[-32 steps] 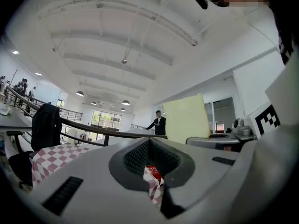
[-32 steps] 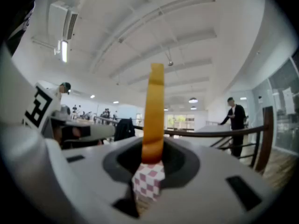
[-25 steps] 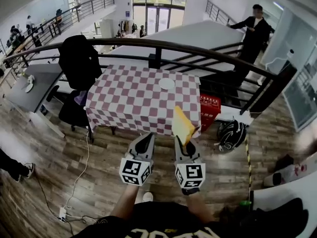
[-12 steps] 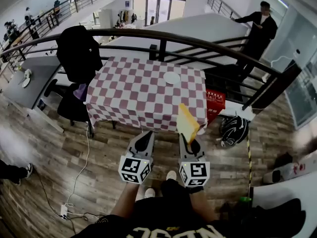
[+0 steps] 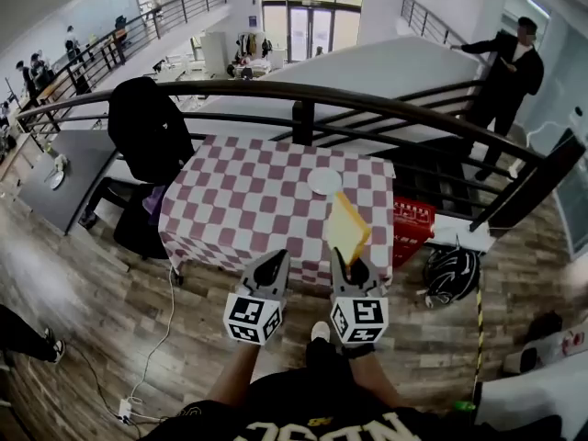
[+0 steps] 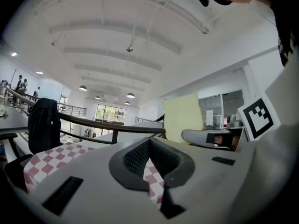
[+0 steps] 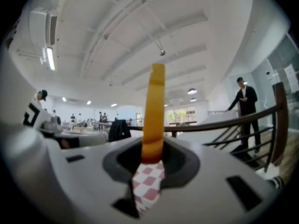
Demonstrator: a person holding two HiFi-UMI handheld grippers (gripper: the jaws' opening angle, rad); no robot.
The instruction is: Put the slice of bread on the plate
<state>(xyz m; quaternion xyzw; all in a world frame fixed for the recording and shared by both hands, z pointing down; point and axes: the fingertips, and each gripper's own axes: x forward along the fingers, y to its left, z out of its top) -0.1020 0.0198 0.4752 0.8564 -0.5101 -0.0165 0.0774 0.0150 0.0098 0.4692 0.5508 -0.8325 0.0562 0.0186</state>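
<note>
The slice of bread [image 5: 347,228] is pale yellow with a darker crust and stands upright on its edge. My right gripper [image 5: 347,265] is shut on its lower end. In the right gripper view the bread [image 7: 153,111] rises edge-on out of the right gripper [image 7: 153,155]. The small white plate [image 5: 324,181] lies on the far right part of the red-and-white checkered table [image 5: 239,200], beyond the bread. My left gripper [image 5: 274,260] is beside the right one, shut and empty. From the left gripper [image 6: 149,141] I see the bread [image 6: 183,117] to its right.
A dark railing [image 5: 303,95] curves behind the table. A chair with a black jacket [image 5: 147,122] stands at the table's left. A red crate [image 5: 413,223] and a helmet [image 5: 455,269] lie on the wooden floor at its right. A person [image 5: 510,67] stands far right.
Both grippers have moved forward together toward the checkered table, which now lies closer. The bread has stayed upright in the right gripper.
</note>
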